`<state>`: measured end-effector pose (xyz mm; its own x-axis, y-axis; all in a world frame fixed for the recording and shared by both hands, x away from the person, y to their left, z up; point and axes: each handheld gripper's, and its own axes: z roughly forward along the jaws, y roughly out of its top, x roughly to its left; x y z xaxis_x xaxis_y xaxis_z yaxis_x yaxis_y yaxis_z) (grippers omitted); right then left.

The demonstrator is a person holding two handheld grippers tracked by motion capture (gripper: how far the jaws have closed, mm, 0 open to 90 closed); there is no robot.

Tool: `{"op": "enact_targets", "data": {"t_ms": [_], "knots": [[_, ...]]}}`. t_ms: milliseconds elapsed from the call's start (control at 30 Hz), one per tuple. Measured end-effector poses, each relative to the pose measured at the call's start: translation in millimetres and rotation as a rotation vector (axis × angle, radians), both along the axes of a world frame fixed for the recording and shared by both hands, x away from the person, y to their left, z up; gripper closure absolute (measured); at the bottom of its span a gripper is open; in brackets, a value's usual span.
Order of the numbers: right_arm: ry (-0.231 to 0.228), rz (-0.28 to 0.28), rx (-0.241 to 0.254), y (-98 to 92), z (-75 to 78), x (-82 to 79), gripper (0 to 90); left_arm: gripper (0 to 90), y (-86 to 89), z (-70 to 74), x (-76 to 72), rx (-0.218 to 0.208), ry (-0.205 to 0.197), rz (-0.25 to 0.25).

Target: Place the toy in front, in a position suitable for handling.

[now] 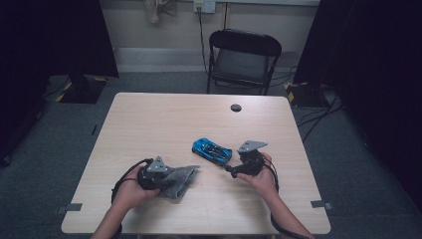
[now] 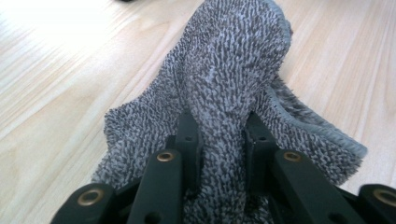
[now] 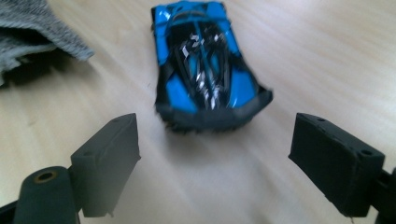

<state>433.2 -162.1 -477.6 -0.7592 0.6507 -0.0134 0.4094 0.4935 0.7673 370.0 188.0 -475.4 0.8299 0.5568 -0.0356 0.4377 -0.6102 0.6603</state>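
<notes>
A pale wood-grain table (image 1: pixel 164 119) is standing on grey carpet, with a black folding chair (image 1: pixel 243 59) pushed close to its far edge and a cable running down the wall behind it. Dark curtains are hanging at both sides of the room. A small black round spot (image 1: pixel 236 107) is sitting near the table's far edge.

From the high view, the left claw (image 1: pixel 171 177) is resting on a grey cloth (image 1: pixel 183 178) near the front left of the table, and the right claw (image 1: pixel 225 168) is pointing at a blue toy car (image 1: pixel 212 151) lying just right of the table's middle. Cloth and car are lying near each other but apart.

The left gripper view is giving what the high view cannot: the jaws are clenched on a raised fold of the nubby grey cloth (image 2: pixel 229 84), pinching it up off the wood while its bound edge is draping to the right.

The right gripper view is showing the released claw (image 3: pixel 215 149) with its jaws standing wide and nothing between them; the blue toy car (image 3: pixel 205 70), black-striped, is lying just beyond the tips, one end toward them, with a corner of the cloth (image 3: pixel 32 32) at the upper left.
</notes>
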Motion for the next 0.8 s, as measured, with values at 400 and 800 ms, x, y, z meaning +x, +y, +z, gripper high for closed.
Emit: {"op": "enact_targets", "data": {"t_ms": [400, 800], "knots": [[0.018, 0.024, 0.000, 29.6, 0.6, 30.3, 14.8, 58.7, 15.6, 5.3, -1.4, -0.066, -0.020, 0.007], [0.035, 0.020, -0.017, 42.1, -3.7, 39.1, 14.8, 21.3, 15.1, -7.1, 0.5, -0.025, -0.035, -0.131]]}}
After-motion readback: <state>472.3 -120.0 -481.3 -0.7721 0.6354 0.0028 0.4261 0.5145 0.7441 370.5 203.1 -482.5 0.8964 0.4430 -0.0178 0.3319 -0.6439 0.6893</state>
